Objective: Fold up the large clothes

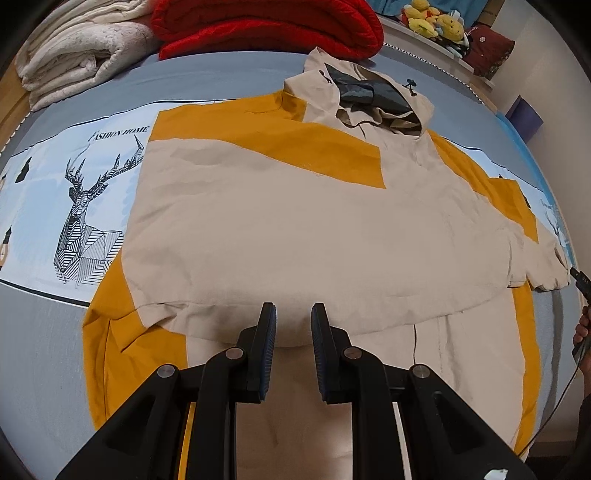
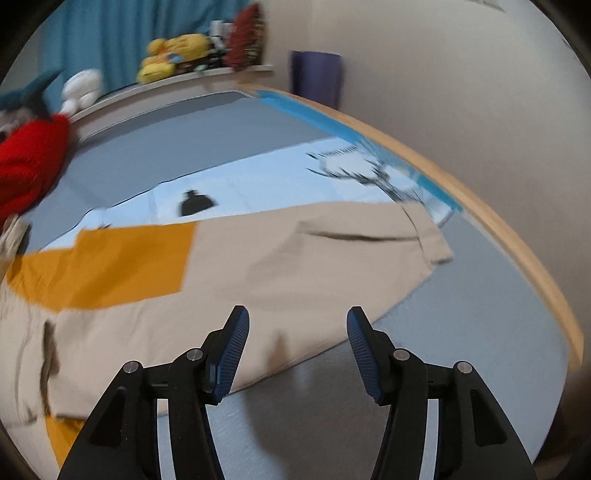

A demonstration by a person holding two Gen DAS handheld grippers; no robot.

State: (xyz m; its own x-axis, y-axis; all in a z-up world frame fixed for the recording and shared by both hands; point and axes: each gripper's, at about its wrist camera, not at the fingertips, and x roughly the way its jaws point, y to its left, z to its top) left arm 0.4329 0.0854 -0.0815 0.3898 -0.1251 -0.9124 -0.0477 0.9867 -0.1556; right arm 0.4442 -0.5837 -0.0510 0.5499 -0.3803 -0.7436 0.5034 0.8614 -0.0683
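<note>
My left gripper [image 1: 293, 314] hangs low over the jacket [image 1: 295, 229], its jaws apart by a narrow gap with nothing between them. Just under and ahead of the tips runs the lower edge of a folded-over beige layer, with more beige cloth beneath it reaching back under the tool. To the left of the tips a yellow panel [image 1: 118, 354] of the jacket lies flat, and to the right a thin dark cord [image 1: 414, 343] trails down the cloth. Farther ahead the beige spreads wide with yellow bands across it, and beyond that the hood [image 1: 369, 96] lies at the far end, its dark lining showing. At the right edge my right hand [image 1: 583, 328] is just in sight.

My right gripper [image 2: 297, 325] is open wide, holding nothing, above the beige sleeve [image 2: 332, 258]. The near edge of that sleeve passes just below the tips, slanting from lower left to upper right, with grey sheet [image 2: 314, 406] under the tool itself. The cuff [image 2: 432, 236] lies ahead and to the right, a yellow patch [image 2: 122, 266] ahead and to the left. This view is blurred.

Beyond the jacket the sheet shows a deer print [image 1: 92, 218] to the left, then a red blanket [image 1: 266, 26] and a white blanket [image 1: 74, 55] at the far side, and plush toys [image 1: 436, 18] on a ledge behind.
</note>
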